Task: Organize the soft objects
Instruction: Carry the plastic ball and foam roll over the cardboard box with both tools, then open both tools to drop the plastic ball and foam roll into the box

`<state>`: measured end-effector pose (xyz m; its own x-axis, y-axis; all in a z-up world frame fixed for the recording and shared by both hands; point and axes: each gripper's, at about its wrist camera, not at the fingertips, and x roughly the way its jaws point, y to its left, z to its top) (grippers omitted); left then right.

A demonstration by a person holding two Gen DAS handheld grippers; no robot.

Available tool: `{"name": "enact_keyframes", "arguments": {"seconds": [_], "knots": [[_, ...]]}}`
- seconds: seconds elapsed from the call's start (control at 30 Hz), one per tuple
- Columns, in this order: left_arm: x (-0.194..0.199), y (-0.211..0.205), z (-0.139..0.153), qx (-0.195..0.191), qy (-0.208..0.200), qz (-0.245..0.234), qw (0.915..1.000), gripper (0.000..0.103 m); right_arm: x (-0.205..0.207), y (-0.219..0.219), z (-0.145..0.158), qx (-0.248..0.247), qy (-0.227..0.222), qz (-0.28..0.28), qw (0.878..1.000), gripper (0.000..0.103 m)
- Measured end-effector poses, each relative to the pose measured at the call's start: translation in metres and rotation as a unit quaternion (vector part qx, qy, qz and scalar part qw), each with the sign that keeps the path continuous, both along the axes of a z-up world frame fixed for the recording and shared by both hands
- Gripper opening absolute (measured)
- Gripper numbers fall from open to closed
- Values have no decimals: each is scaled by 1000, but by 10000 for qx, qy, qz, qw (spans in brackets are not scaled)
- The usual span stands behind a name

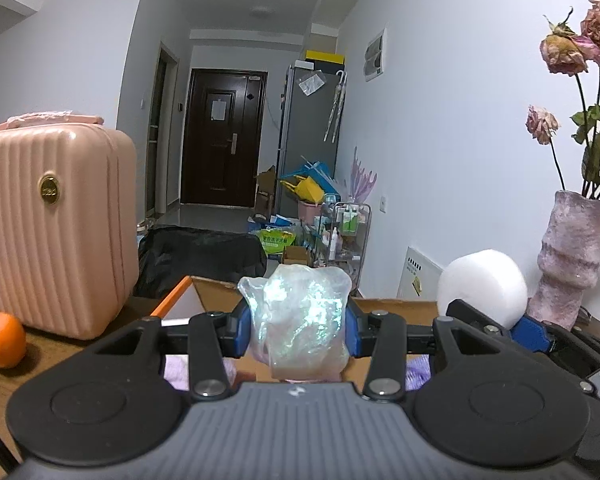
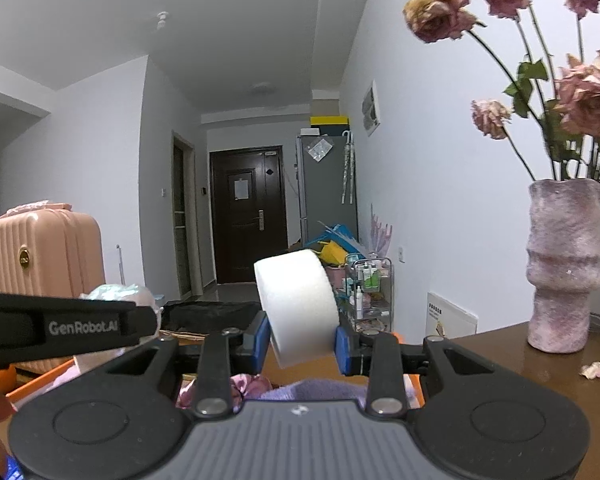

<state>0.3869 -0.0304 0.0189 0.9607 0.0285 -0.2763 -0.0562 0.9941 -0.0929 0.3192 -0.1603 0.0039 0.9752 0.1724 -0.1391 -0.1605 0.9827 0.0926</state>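
Note:
My left gripper is shut on a crumpled iridescent plastic bag, held above an open cardboard box with an orange flap. My right gripper is shut on a white foam roll, tilted, above the same box. In the left wrist view the foam roll and the right gripper's blue pad show at the right. In the right wrist view the left gripper's black arm and the bag show at the left. Purple and pink soft cloth lies in the box below.
A pink ribbed suitcase stands on the wooden table at the left, an orange before it. A pink vase of dried roses stands at the right by the wall. A fallen petal lies on the table.

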Motion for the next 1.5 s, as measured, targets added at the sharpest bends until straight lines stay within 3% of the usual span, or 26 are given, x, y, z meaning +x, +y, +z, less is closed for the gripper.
{"name": "enact_keyframes", "arguments": {"seconds": [0.33,0.4,0.47,0.53,0.57,0.67,0.7,0.8,1.5], "knots": [[29,9,-1,41,-25,45,10000,45,29,7,-2,-276,282,180,9991,34],[30,10,-2,45,1,53,10000,49,31,7,-4,-296,402,172,9986,35],[30,9,-3,28,51,39,10000,55,32,7,-4,-326,436,140,9984,44],[29,9,-2,33,41,84,10000,64,30,5,-4,-288,420,87,9987,70],[28,9,-2,27,18,81,10000,76,29,4,-4,-263,410,75,9988,75],[25,13,-1,-10,-56,215,9998,89,28,2,-4,-197,410,52,9989,85],[24,14,-1,-11,-96,268,9996,99,28,2,-5,-184,420,45,9989,89],[22,16,0,-62,-116,362,9993,103,26,2,-6,-180,400,18,9990,103],[14,15,-1,58,-142,656,9977,103,13,2,-7,-191,272,-54,9994,103]]}}
